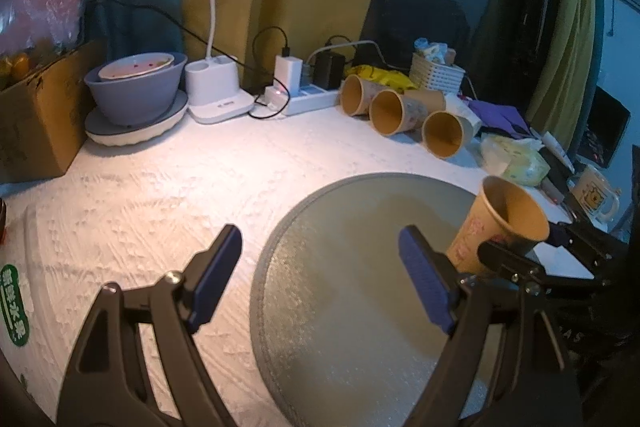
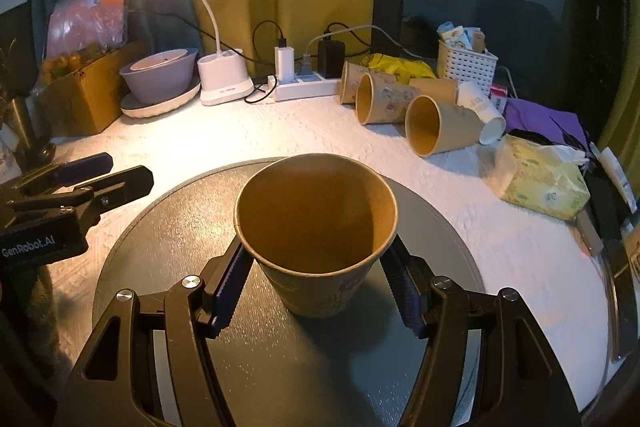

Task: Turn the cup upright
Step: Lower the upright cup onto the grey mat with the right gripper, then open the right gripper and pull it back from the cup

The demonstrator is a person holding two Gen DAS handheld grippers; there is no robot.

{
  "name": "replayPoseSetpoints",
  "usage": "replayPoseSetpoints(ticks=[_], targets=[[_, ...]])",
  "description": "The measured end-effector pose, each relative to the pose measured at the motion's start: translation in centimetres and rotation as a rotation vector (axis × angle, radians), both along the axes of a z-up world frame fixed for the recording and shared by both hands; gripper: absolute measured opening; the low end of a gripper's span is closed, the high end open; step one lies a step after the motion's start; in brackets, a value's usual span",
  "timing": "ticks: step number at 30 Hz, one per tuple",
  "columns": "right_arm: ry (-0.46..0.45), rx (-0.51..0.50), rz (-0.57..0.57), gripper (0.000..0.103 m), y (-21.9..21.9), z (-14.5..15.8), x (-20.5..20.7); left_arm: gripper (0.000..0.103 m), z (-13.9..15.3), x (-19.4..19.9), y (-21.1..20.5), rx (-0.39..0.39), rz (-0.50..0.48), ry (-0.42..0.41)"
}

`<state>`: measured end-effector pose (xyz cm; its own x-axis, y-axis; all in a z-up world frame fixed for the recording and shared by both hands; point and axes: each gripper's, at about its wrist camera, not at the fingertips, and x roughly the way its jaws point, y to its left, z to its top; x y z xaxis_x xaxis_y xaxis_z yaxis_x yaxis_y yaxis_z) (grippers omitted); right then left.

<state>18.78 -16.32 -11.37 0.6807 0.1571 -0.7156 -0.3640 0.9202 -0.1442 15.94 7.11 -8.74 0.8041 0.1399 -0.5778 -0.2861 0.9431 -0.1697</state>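
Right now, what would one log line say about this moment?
cup: upright on round mat | right gripper: around cup, contact unclear | left gripper: open, empty

The mat (image 2: 168, 227) lies on the bench (image 2: 248, 131), and every place here is told from it. The cup (image 2: 316, 227) stands mouth-up on the mat, between the fingers of the right tongs (image 2: 316, 291). The left tongs (image 1: 320, 279) hang over the mat's left edge, fingers wide apart. Behind the mat to the right lie three cups (image 2: 400, 107) on their sides; behind to the left stand the lamp (image 2: 224, 79) and a bowl (image 2: 160, 75). The tissues (image 2: 540, 179) sit right of the mat.
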Motion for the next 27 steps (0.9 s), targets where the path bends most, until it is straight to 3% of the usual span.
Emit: replayPoseSetpoints(ticks=[7, 10, 27], targets=[[-0.005, -0.002, -0.013, 0.068, -0.2, 0.4, -0.9, 0.082, 0.3, -1.1, -0.8, 0.004, -0.014, -0.009], [-0.004, -0.002, -0.018, 0.075, -0.3, 0.5, -1.4, 0.082, 0.6, -1.7, -1.1, 0.008, -0.016, -0.015], [-0.021, -0.012, -0.042, 0.076, -0.6, 2.5, -6.3, 0.083, 2.1, -6.9, -3.8, 0.042, -0.063, -0.037]])
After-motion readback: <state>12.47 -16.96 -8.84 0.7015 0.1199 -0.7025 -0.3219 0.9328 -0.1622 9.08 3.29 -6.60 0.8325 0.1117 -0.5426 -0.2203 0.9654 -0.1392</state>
